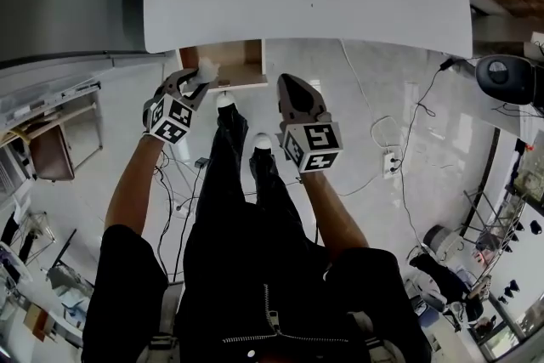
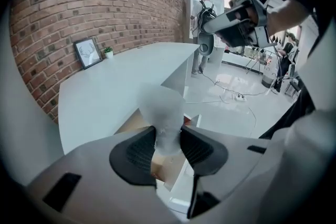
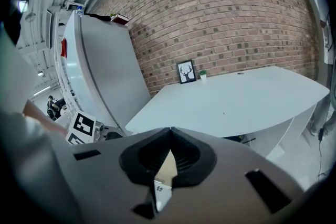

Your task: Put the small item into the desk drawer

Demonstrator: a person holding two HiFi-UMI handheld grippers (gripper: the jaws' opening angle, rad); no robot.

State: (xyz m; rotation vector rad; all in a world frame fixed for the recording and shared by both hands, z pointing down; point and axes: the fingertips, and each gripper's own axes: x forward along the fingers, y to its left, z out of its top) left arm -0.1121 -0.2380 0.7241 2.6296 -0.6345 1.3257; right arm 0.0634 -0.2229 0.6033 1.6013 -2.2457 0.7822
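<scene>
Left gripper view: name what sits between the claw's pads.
The small item, frosted white, pinched by the left claw above the open drawer, as the left gripper view shows.

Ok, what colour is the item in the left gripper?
The small item is frosted, translucent white; the left gripper view shows it best.

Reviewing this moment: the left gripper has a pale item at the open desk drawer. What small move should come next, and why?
Probably lower the left gripper a little, so the pale item sits inside the open drawer before letting go. Its jaws clamp the item, which appears to hang over the drawer's wooden interior rather than rest in it. The right gripper is shut and empty.
</scene>
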